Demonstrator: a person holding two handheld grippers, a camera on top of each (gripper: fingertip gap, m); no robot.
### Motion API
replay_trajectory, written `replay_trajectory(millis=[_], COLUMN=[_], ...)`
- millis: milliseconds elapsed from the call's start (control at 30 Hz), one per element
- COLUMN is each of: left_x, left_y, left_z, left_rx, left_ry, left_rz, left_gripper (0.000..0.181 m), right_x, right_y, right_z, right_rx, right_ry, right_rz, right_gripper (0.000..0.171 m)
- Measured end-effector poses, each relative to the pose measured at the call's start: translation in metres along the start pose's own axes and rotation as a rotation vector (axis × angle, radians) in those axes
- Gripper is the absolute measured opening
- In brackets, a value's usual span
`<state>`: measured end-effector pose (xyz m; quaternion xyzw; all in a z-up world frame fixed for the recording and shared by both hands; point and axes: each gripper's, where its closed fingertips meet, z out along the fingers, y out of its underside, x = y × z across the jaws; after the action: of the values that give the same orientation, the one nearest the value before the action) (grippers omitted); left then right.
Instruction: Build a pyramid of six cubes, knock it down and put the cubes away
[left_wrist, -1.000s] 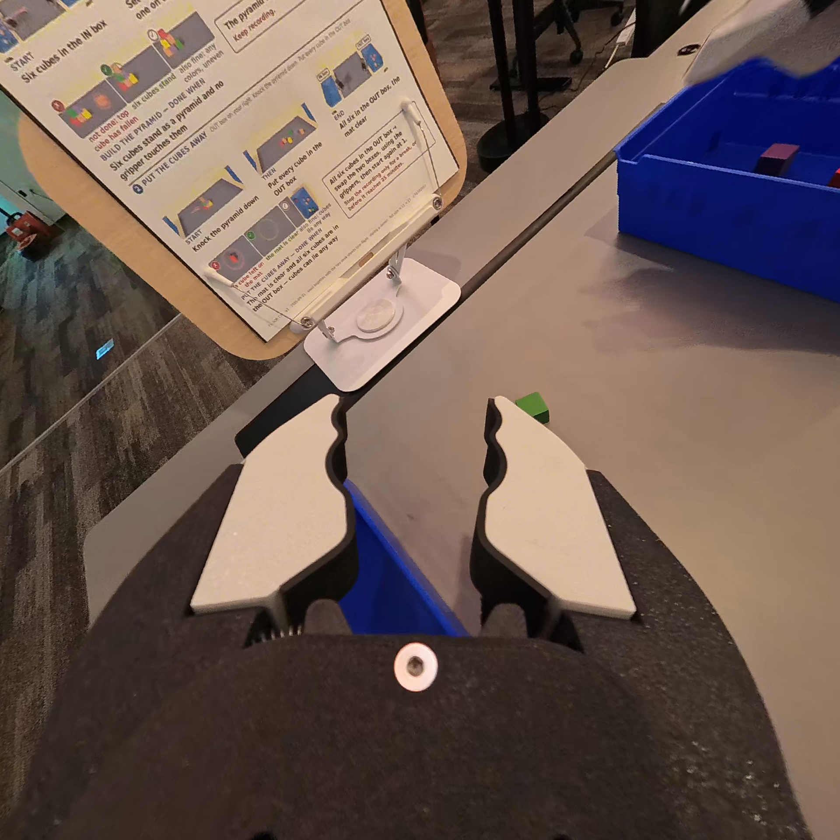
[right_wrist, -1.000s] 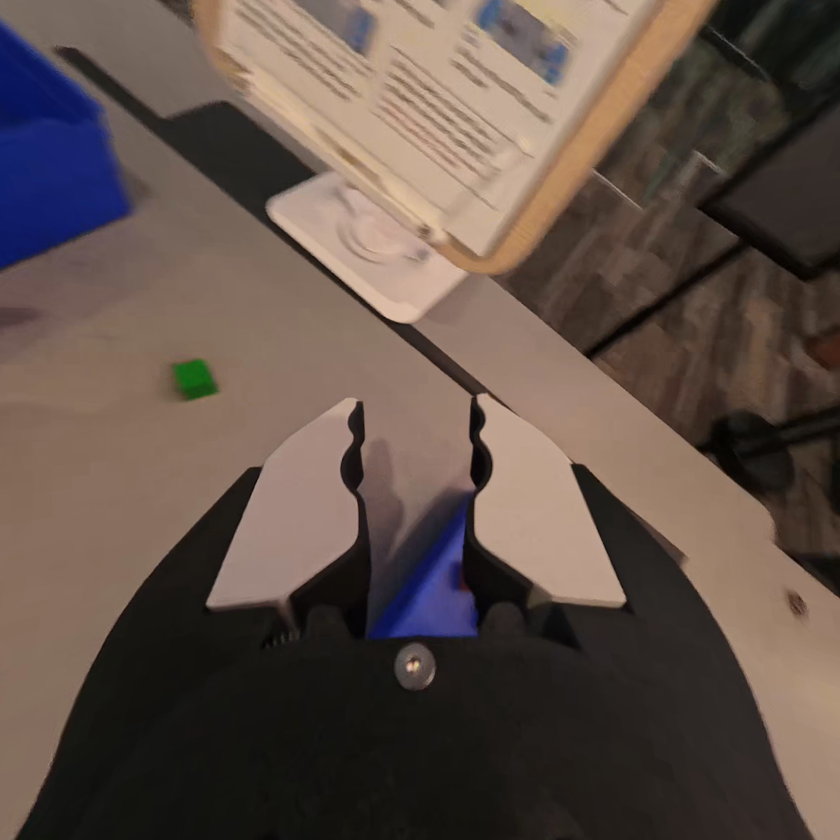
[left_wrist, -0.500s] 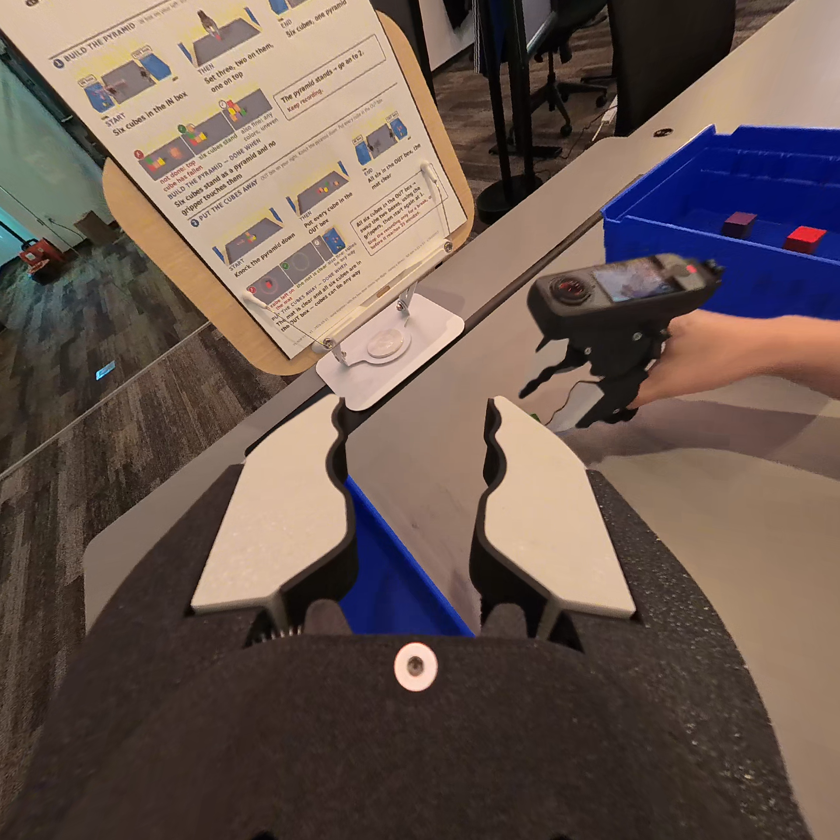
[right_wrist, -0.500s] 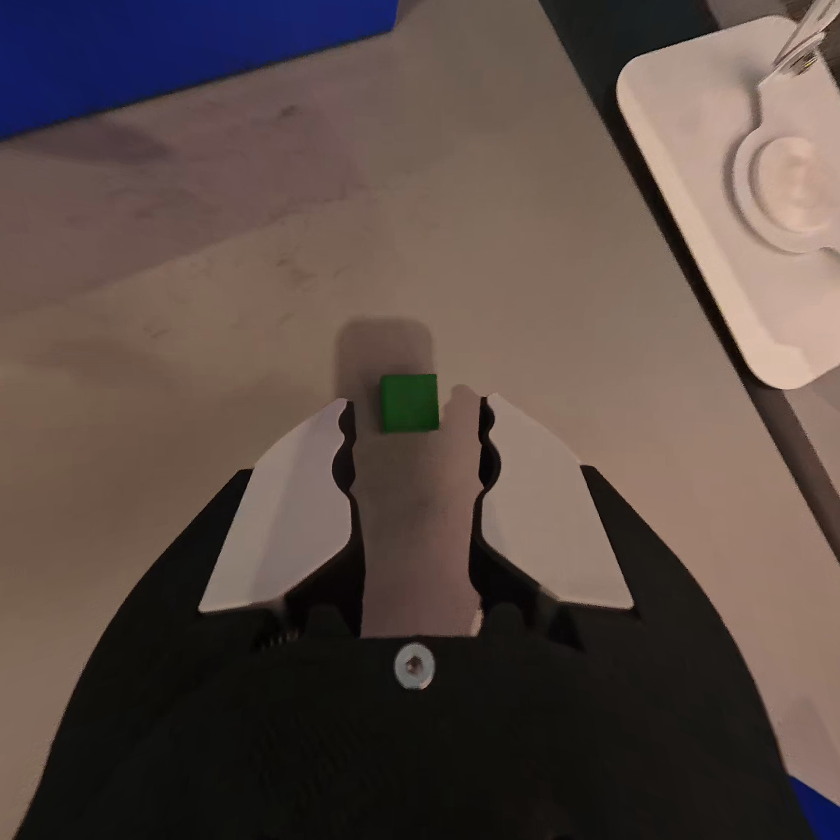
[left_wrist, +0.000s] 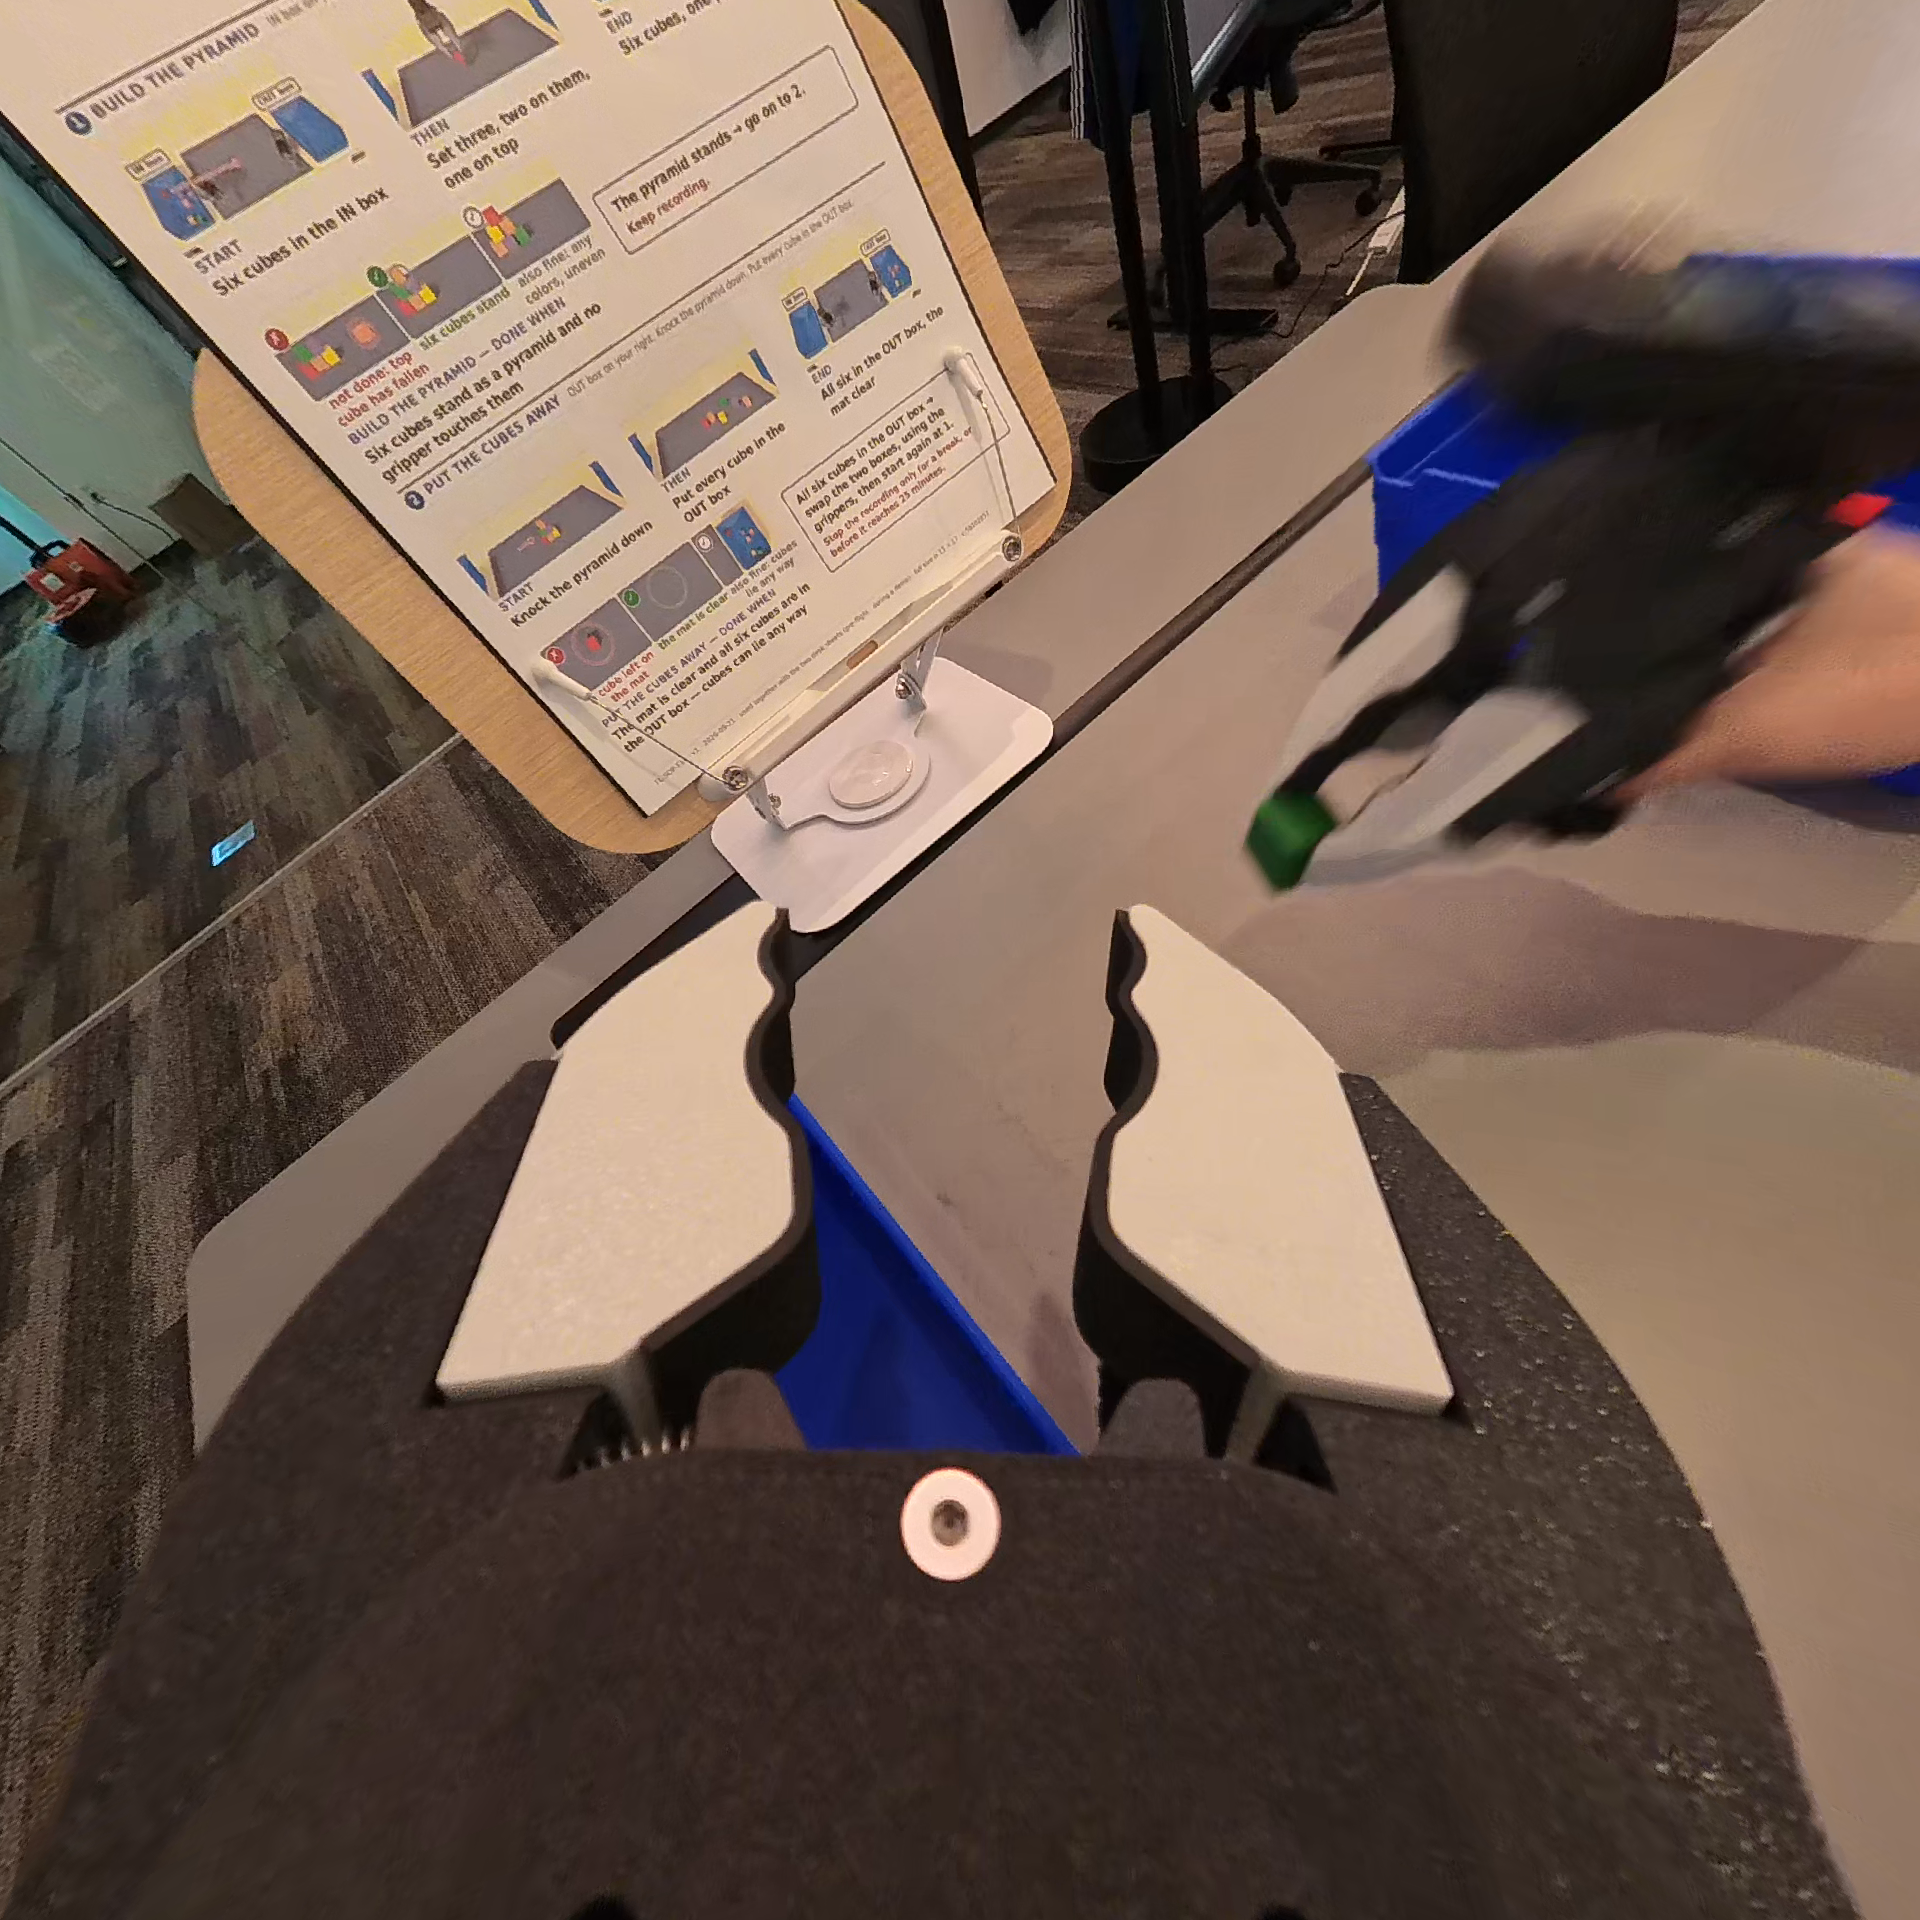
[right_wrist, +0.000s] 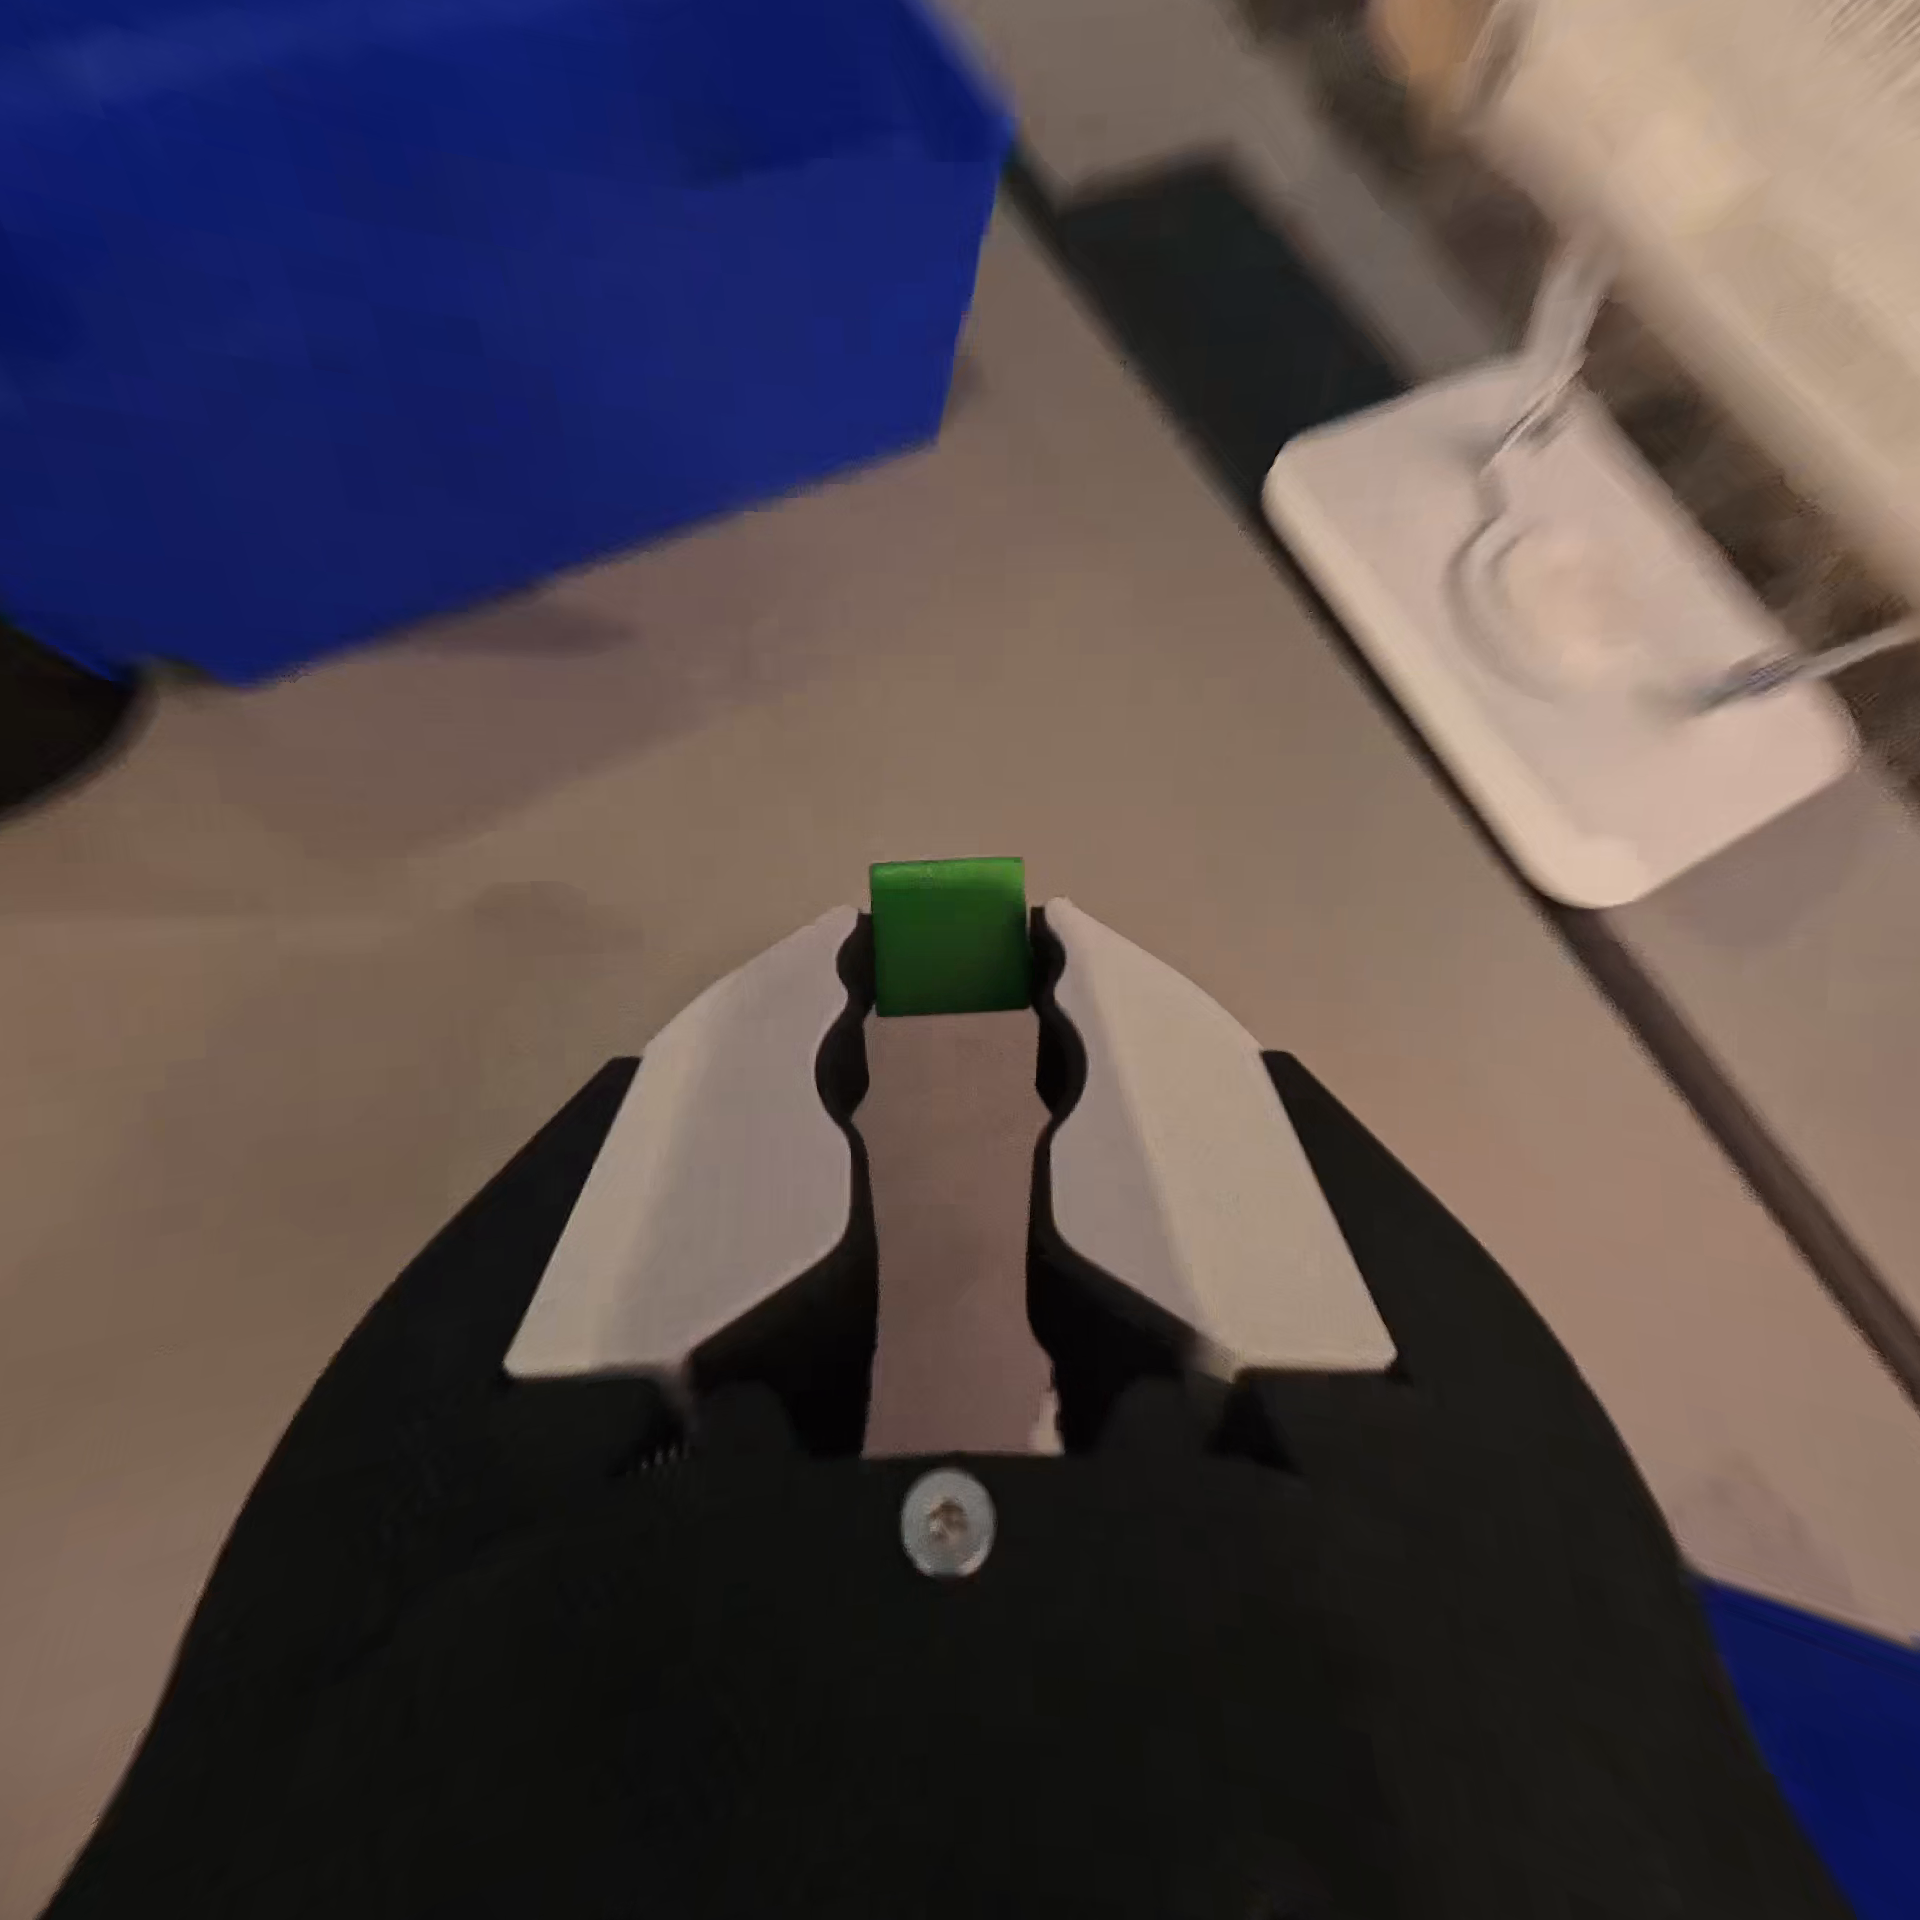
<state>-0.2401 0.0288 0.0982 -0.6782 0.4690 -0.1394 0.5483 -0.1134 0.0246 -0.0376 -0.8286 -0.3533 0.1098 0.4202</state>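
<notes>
My right gripper is shut on a green cube, both pads pressed on its sides at the fingertips. In the left wrist view the same gripper shows blurred at the right, carrying the green cube clear of the grey mat. My left gripper is open with nothing between its fingers, held over the mat's near left part. A blue box stands at the upper left of the right wrist view; it also shows behind the right gripper.
An instruction board on a white stand is at the mat's far edge; its base also shows in the right wrist view. Another blue box edge lies under my left gripper. A person's hand holds the right gripper. One gripper's finger ends stand about 20 centimeters off the other's.
The right gripper came down over the green cube, closed on it and lifted it off the mat. The left gripper stayed open and tilted up a little.
</notes>
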Motion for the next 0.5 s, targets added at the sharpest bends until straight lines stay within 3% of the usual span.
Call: replay_trajectory(millis=[100, 167, 233, 333, 500], left_x=[0.001, 0.004, 0.008, 0.015, 0.021], left_y=[0.001, 0.000, 0.000, -0.001, 0.003], left_z=[0.002, 0.004, 0.007, 0.010, 0.018], left_rx=[-0.010, -0.016, -0.021, -0.031, -0.058], left_ry=[-0.007, -0.006, -0.001, 0.005, 0.010], left_rz=[0.005, 0.012, 0.025, 0.050, 0.067], left_gripper=[0.058, 0.058, 0.058, 0.058, 0.058], right_x=[0.016, 0.046, 0.066, 0.091, 0.079], right_y=[-0.017, 0.011, 0.057, 0.140, 0.236], right_z=[-0.106, -0.166, -0.199, -0.210, -0.167], right_rx=[0.122, 0.074, 0.004, -0.139, -0.391], right_ry=[0.132, 0.272, 0.270, 0.262, 0.123], right_rz=[-0.010, 0.024, 0.140, 0.293, 0.299], right_gripper=[0.029, 0.029, 0.029, 0.030, 0.031])
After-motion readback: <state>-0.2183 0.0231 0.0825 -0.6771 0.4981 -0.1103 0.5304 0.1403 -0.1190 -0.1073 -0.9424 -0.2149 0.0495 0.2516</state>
